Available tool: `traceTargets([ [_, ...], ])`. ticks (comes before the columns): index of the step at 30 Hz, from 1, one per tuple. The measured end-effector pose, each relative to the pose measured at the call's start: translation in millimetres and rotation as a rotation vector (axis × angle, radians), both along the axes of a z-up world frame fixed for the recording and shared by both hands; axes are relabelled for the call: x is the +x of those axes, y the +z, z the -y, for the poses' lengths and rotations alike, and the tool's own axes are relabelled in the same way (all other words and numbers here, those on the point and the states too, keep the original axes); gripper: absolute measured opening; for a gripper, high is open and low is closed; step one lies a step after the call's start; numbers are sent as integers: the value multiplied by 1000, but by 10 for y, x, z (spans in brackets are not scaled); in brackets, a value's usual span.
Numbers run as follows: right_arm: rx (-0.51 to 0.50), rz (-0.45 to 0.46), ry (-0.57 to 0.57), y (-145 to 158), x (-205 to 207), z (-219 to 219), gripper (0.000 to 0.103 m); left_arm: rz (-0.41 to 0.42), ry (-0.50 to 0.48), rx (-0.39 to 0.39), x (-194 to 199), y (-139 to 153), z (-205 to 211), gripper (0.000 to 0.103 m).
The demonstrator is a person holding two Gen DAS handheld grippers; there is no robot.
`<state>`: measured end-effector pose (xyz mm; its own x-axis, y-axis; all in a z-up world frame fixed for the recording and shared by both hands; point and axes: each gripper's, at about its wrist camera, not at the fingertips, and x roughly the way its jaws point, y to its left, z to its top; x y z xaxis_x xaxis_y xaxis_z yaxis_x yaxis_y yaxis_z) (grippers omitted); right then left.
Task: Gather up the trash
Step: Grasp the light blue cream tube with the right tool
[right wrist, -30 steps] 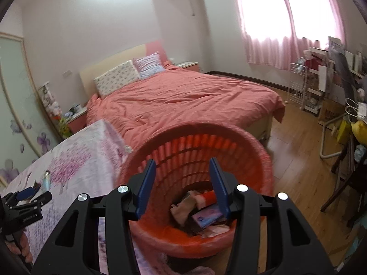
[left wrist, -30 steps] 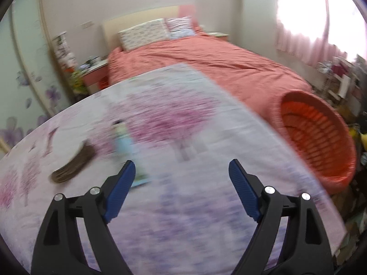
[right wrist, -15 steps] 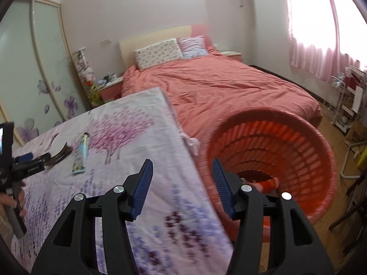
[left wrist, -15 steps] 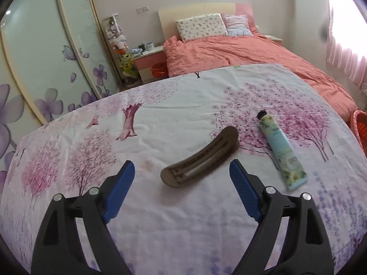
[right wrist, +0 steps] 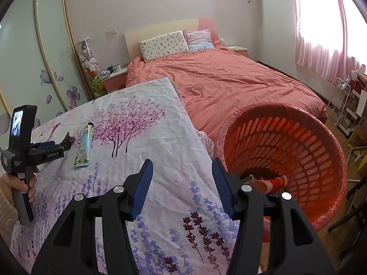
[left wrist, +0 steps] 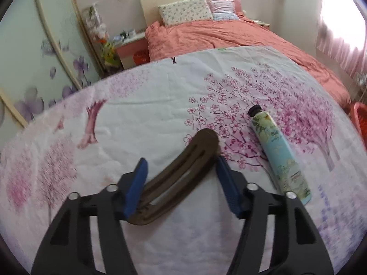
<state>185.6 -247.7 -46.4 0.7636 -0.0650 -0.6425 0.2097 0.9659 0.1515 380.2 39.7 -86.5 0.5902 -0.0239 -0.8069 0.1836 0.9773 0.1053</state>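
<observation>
Left claw (left wrist: 180, 176) held low and level over the floral worktop (left wrist: 149, 105), open around the brown curved strip (left wrist: 176, 181), perhaps touching. Right claw (right wrist: 182, 186) hovers open, empty, beside the orange basket (right wrist: 321, 142).

Your left wrist camera looks down close over the floral tabletop (left wrist: 142, 105) toward the bed (left wrist: 229, 36). Your right wrist camera sits higher and farther back, sharing both.

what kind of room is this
A home bedroom, most likely: a bed with a coral-pink duvet and floral pillows, a sliding wardrobe door with purple flower decals, and pink window curtains.
</observation>
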Motion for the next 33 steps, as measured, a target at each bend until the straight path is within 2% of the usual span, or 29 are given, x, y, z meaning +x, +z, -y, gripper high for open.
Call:
traceTargets([
  [2, 5, -3, 1, -20, -1, -1, 54, -45, 68, -54, 26, 9, -45, 48],
  [5, 11, -9, 1, -41, -5, 12, 54, -62, 113, -73, 20, 6, -70, 46],
  [10, 20, -15, -4, -54, -5, 33, 54, -25, 121, -42, 51, -6, -33, 49],
  [12, 22, -16, -3, -52, 0, 38, 54, -16, 122, -37, 86, -4, -21, 44],
  [14, 23, -17, 0, -44, 6, 25, 54, -9, 118, -28, 122, -4, -9, 33],
  [19, 17, -14, 19, -14, 35, -63, 54, -5, 125, 22, 80, 11, -137, 29],
  [24, 24, -12, 69, -8, 142, -258, 54, 1, 135, 25, -136, 9, -542, 29],
  [27, 29, -11, 116, -16, 243, -433, 54, 3, 147, 0, -287, 20, -816, 29],
  [33, 55, -9, 222, -39, 555, -854, 54, 35, 155, -36, -459, -2, -1010, 34],
])
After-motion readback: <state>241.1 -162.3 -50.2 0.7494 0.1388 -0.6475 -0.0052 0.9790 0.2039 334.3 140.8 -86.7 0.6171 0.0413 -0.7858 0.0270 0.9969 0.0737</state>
